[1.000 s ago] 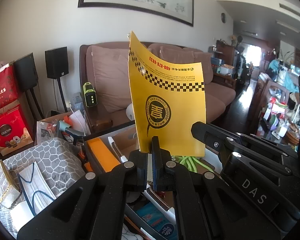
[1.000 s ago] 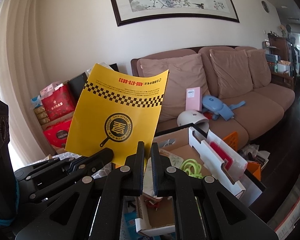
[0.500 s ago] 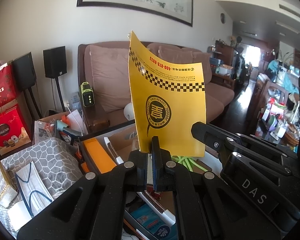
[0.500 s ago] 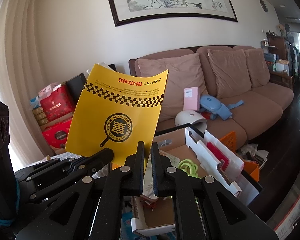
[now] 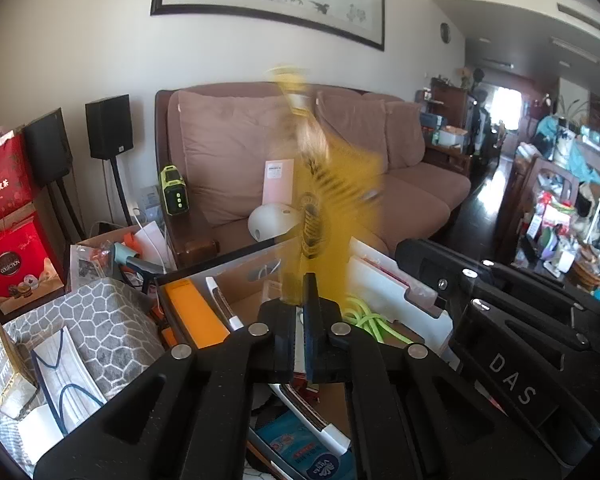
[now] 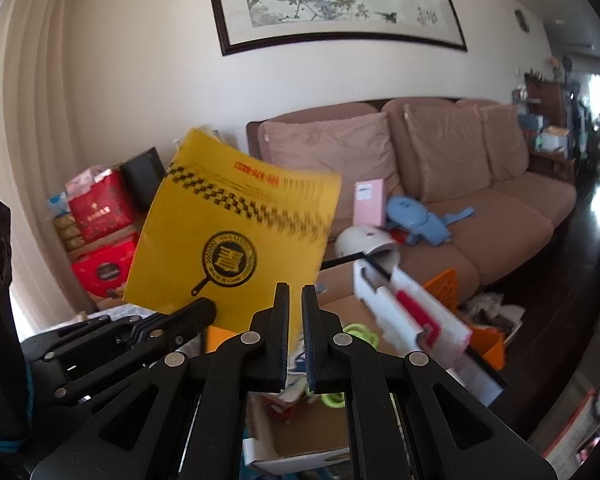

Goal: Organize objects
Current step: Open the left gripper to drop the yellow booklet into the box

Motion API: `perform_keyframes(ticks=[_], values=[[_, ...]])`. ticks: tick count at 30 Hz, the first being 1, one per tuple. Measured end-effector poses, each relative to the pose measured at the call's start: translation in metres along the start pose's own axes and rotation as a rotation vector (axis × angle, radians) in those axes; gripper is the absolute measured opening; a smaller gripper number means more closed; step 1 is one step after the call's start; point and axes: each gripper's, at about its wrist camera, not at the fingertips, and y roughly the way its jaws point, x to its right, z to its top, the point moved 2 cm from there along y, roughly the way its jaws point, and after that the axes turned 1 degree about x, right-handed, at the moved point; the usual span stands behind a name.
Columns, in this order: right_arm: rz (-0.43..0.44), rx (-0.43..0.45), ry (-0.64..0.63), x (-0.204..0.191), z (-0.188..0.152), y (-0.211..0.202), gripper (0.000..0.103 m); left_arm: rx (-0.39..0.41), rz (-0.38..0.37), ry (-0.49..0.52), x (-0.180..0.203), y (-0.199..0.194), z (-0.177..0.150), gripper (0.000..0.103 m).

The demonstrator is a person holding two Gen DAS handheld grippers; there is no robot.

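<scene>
A yellow leaflet (image 6: 236, 240) with a checkered band and a round black pan logo stands upright between both grippers. My left gripper (image 5: 300, 280) is shut on its bottom edge; in that view the leaflet (image 5: 320, 208) is blurred and nearly edge-on. From the right wrist view the left gripper (image 6: 206, 308) reaches in at the leaflet's lower edge. My right gripper (image 6: 295, 290) is shut with the leaflet's lower right corner at its tips. It also appears in the left wrist view as the right gripper (image 5: 404, 248).
Below the grippers is an open cardboard box (image 5: 244, 292) holding a green cord (image 5: 364, 316), an orange slab (image 5: 192, 312) and packets. A brown sofa (image 5: 412, 200) stands behind. A grey patterned cushion (image 5: 100, 320), speakers (image 5: 108, 126) and red gift bags (image 5: 4, 184) crowd the left.
The leaflet has swung from flat-on to nearly edge-on in the left wrist view and is blurred, uncovering a pink box and a white dome on the sofa. Both grippers stay shut.
</scene>
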Motion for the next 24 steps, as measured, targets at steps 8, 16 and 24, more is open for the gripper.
perform_keyframes(ticks=[8, 16, 24], values=[[0.045, -0.014, 0.059, 0.010, 0.001, 0.001, 0.005, -0.001, -0.023, -0.011, 0.004, 0.001, 0.003, 0.002], [0.068, -0.041, 0.093, 0.013, -0.001, 0.005, 0.005, -0.025, -0.046, -0.028, 0.005, 0.008, 0.001, 0.002], [0.075, -0.052, 0.096, 0.013, -0.001, 0.007, 0.005, -0.041, -0.045, -0.026, 0.007, 0.011, -0.003, 0.002]])
